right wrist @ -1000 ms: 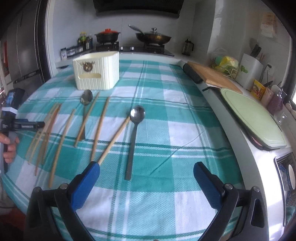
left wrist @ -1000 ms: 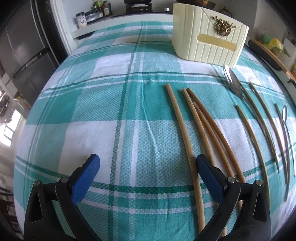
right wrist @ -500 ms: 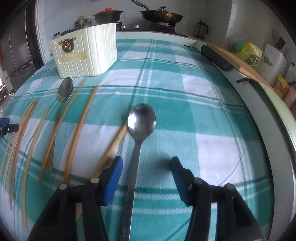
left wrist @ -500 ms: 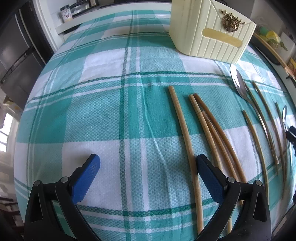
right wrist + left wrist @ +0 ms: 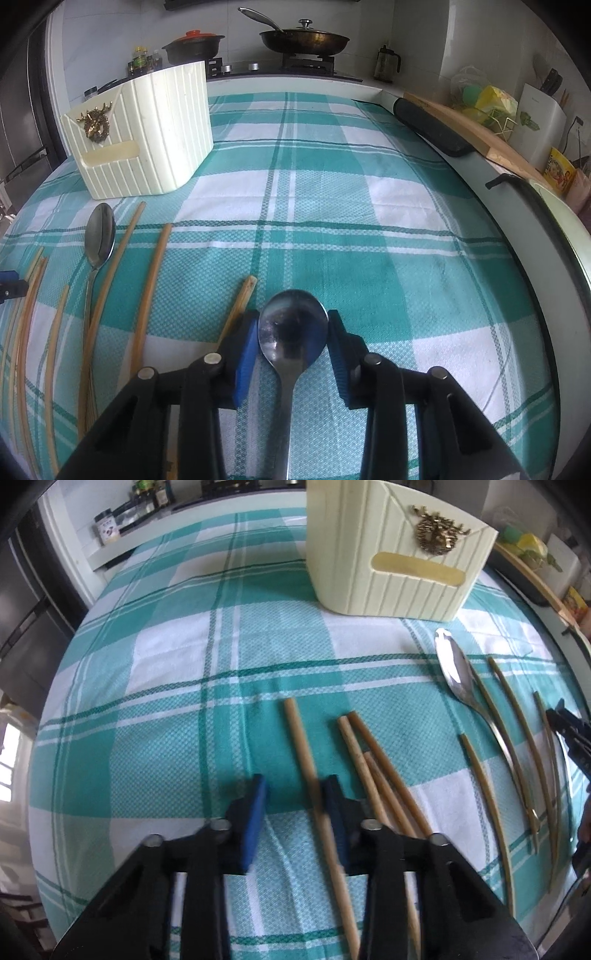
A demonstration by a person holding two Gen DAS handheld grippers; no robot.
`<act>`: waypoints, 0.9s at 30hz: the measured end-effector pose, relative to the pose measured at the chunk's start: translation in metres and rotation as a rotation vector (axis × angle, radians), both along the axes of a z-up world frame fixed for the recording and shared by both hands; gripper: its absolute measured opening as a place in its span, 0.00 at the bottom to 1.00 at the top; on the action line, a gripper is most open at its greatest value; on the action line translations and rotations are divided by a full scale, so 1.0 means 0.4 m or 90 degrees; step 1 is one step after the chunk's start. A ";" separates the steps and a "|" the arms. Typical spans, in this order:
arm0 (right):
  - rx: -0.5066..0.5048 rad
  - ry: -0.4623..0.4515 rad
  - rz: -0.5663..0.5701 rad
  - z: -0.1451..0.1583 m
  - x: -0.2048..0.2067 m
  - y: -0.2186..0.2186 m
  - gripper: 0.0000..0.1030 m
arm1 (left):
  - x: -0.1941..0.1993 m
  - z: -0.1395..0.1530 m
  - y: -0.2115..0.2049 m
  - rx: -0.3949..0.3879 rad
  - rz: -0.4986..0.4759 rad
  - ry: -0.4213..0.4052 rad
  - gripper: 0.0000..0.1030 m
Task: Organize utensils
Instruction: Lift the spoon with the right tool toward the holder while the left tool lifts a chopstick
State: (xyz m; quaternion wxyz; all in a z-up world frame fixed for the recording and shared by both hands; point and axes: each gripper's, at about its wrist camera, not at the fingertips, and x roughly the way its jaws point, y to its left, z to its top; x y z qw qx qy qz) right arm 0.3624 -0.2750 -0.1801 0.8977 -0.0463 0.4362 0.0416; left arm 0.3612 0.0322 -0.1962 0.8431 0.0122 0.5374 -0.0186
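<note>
Both grippers have just been closing. Left gripper [image 5: 295, 812], lower centre, is narrowed around a bamboo chopstick [image 5: 301, 746] on the teal checked tablecloth [image 5: 166, 701]; contact cannot be told. Right gripper [image 5: 291, 336], lower centre, has its blue pads [image 5: 245, 354] flanking a steel spoon's [image 5: 291, 328] bowl.

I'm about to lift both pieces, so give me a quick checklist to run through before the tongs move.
1. Chopstick between left tongs, which have just been closing: ok.
2. Both pads pressing it: not ok, gap at one pad.
3. Spoon bowl between right tongs, also just closing: ok.
4. Right pads touching both bowl edges: ok.
5. Cream holder upright: ok.
</note>
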 end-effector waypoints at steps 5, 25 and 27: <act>0.059 -0.058 0.037 0.079 -0.045 -0.008 0.35 | -0.028 0.031 0.018 -0.011 0.017 -0.048 0.05; 0.135 -0.207 0.141 0.389 -0.218 0.041 0.35 | -0.259 0.399 0.115 -0.147 0.024 -0.296 0.05; 0.140 -0.206 0.143 0.402 -0.205 0.045 0.35 | -0.254 0.409 0.115 -0.155 0.022 -0.297 0.05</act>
